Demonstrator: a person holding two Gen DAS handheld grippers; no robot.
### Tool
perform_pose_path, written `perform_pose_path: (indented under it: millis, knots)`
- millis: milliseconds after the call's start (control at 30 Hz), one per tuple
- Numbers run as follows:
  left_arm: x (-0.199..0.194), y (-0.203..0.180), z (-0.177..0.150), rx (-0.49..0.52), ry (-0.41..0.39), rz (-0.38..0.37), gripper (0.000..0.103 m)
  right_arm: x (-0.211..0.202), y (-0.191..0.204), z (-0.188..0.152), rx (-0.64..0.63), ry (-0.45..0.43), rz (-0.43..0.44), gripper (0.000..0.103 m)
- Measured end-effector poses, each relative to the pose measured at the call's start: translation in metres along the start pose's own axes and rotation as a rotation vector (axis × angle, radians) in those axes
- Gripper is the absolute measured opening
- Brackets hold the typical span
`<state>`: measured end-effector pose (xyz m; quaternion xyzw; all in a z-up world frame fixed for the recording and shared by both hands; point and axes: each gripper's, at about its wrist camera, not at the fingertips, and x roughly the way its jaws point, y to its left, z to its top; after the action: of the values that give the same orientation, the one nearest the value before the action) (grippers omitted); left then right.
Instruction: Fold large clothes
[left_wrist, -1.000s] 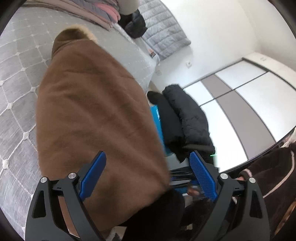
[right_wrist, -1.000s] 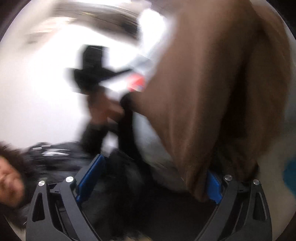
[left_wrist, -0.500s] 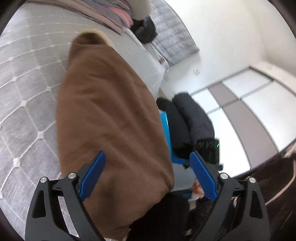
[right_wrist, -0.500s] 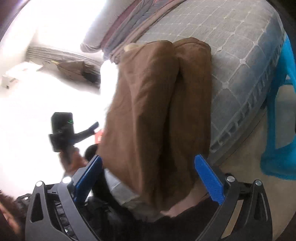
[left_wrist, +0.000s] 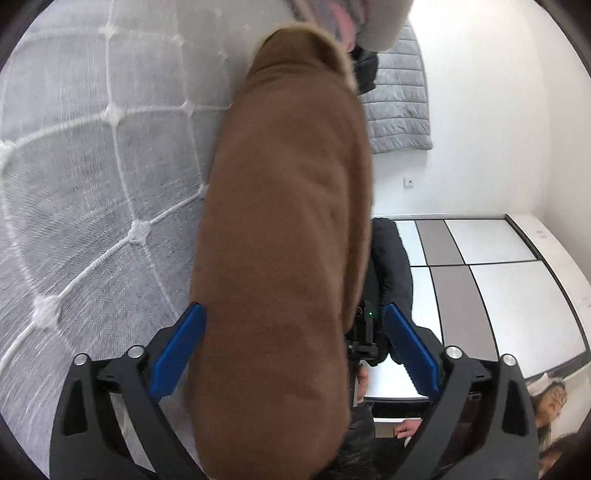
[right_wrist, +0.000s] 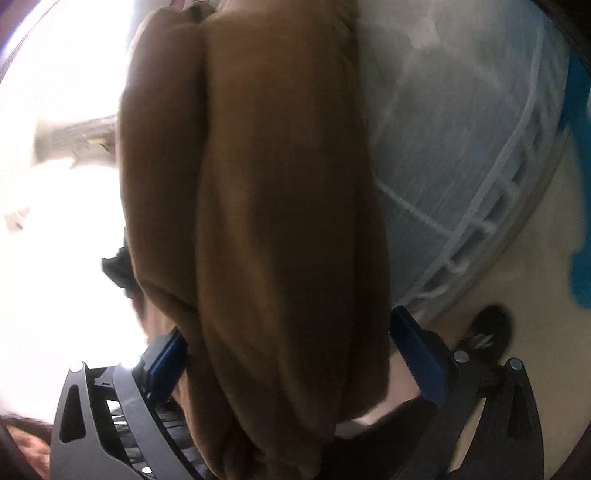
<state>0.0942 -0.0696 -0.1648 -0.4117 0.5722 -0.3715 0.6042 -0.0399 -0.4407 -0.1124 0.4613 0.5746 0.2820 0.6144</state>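
Both my tongs gape wide around the brown coat's near end, gripping nothing: left gripper (left_wrist: 293, 347) has cloth against its left pad, right gripper (right_wrist: 288, 354) straddles two rolled thicknesses. The brown coat (left_wrist: 288, 221) runs straight ahead from both, lying lengthwise on the grey quilted bed (left_wrist: 92, 184). I judge it's a grasp step before another fold; next I need both closing on the hem together. Hem itself is cut off below frame. Right view blurry, left side blown out; coat's far collar barely readable.
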Motion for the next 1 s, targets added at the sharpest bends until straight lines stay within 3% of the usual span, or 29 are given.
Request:
perform_pose_path:
  millis: [133, 200, 233, 300, 400, 467, 567, 733, 1000]
  knots:
    - [0.028, 0.000, 0.002, 0.019, 0.055, 0.045, 0.096, 0.009, 0.012, 0.005, -0.050, 0.011, 0.065, 0.096]
    - [0.040, -0.009, 0.003, 0.067, 0.089, 0.104, 0.095, 0.015, 0.026, 0.002, -0.100, 0.002, 0.074, 0.096]
    - [0.049, -0.019, 0.002, 0.131, 0.104, 0.170, 0.092, 0.018, 0.036, 0.001, -0.126, 0.001, 0.048, 0.096]
    - [0.055, -0.024, 0.001, 0.151, 0.110, 0.240, 0.070, 0.019, 0.050, -0.002, -0.156, -0.015, -0.003, 0.093]
    - [0.051, -0.030, -0.002, 0.159, 0.098, 0.261, 0.053, 0.014, 0.066, -0.010, -0.166, -0.052, -0.074, 0.059]
    - [0.051, -0.038, -0.008, 0.193, 0.081, 0.280, 0.051, 0.014, 0.088, -0.020, -0.179, -0.073, -0.139, 0.051]
    - [0.045, -0.045, -0.007, 0.196, 0.056, 0.247, 0.046, 0.010, 0.116, -0.031, -0.183, -0.106, -0.156, 0.042]
    - [0.023, -0.080, -0.007, 0.257, -0.014, 0.160, 0.044, 0.006, 0.160, -0.044, -0.243, -0.180, -0.061, 0.039]
    - [-0.042, -0.137, 0.033, 0.387, -0.154, 0.133, 0.044, 0.026, 0.275, -0.015, -0.437, -0.275, 0.009, 0.039]
